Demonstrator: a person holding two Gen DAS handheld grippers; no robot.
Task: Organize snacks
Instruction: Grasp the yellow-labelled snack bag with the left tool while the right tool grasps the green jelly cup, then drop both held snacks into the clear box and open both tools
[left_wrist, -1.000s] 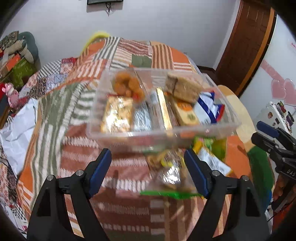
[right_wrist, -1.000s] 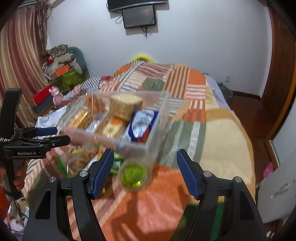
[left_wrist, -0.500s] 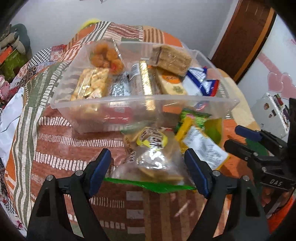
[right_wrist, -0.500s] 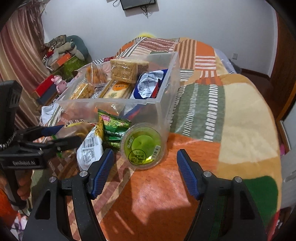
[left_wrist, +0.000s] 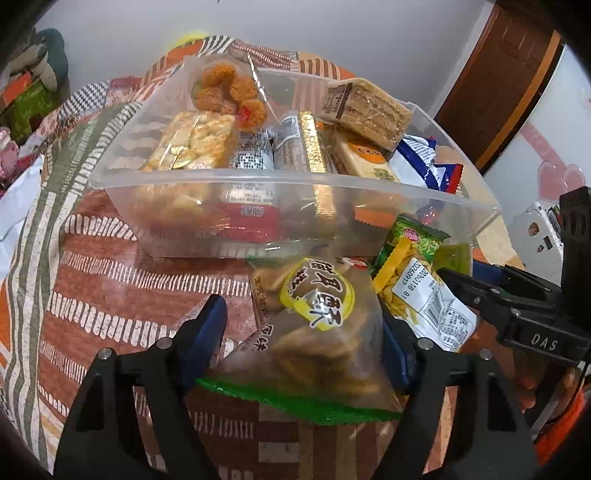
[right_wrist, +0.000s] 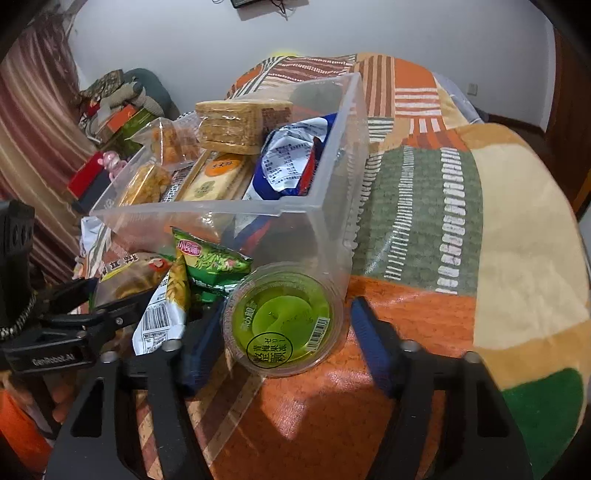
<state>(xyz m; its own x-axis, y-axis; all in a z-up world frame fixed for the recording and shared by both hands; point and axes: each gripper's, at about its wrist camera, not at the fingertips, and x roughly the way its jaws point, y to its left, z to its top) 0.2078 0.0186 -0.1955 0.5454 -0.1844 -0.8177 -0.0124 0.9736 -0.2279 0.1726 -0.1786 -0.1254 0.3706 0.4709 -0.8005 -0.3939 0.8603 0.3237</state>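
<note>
Cookie bag (left_wrist: 317, 332): clear, yellow-labelled, lain before the clear bin (left_wrist: 295, 221).
Jelly cup (right_wrist: 282, 319): green, beside the bin.
Left gripper (left_wrist: 303, 343): closing, bag straddled, not pressed.
Right gripper (right_wrist: 284, 339): closing, cup straddled, ungripped.
Surface: patchwork bedspread (right_wrist: 424, 206).

Green jelly cup (right_wrist: 282, 325) between closing right gripper (right_wrist: 284, 343) fingers (right_wrist: 369, 343), beside clear bin (right_wrist: 332, 177)

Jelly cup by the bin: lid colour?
Green jelly cup, black round label on its clear lid; clearest in the right wrist view.

Patchwork striped blanket (right_wrist: 424, 206) under everything, brown wooden door (left_wrist: 495, 92) on the right, white wall (right_wrist: 332, 33) behind
</note>
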